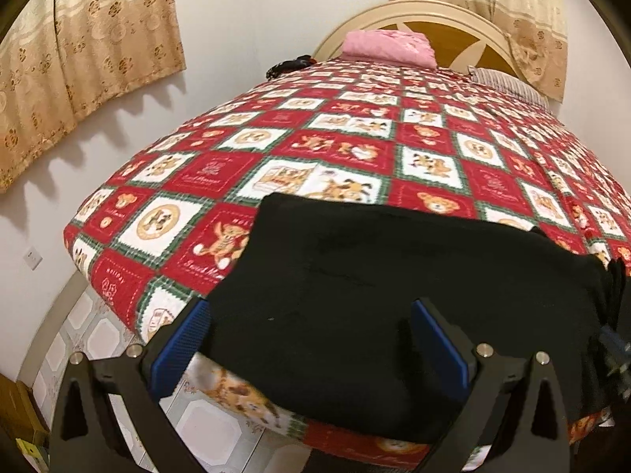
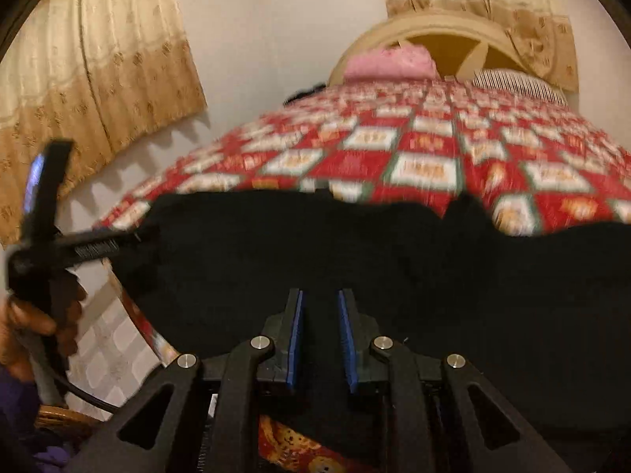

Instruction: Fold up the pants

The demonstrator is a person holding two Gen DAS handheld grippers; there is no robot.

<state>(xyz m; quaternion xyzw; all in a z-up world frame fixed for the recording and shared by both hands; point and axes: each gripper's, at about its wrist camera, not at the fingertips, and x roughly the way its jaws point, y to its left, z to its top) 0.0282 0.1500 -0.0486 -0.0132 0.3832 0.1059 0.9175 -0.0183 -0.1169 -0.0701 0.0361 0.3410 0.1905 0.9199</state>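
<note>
Your black pants [image 1: 394, 287] lie folded into a broad, matte slab at the foot edge of the bed, on the quilted bedspread [image 1: 355, 146], its near side draping slightly over the bed's edge. The fabric looks soft and lint-flecked, with faint creases across the top; stacked layers show at its right-hand end.

Your left gripper [image 1: 311, 339] sits low over the pants' near-left part, jaws wide apart. One blue ribbed pad [image 1: 179, 349] is off the cloth's left edge; the other is over the black surface. Nothing is pinched between them.

Your right gripper [image 2: 319, 339] hovers above the middle of the pants [image 2: 355, 260], jaws narrowed to a slim gap but not meeting, and no cloth is seen between the blue pads. This view is motion-blurred. The left gripper [image 2: 43, 213] shows at the pants' left end, with your left hand [image 2: 27, 331] wrapped round its handle.

The bedspread is a red, white and green check printed with teddy bears. Beyond the pants, at the headboard [image 1: 430, 19], rest a pink pillow [image 1: 388, 47] and a striped pillow [image 1: 508, 82]. Beige patterned curtains [image 1: 86, 55] hang on the wall left of the bed, above pale tiled floor [image 1: 98, 331].
</note>
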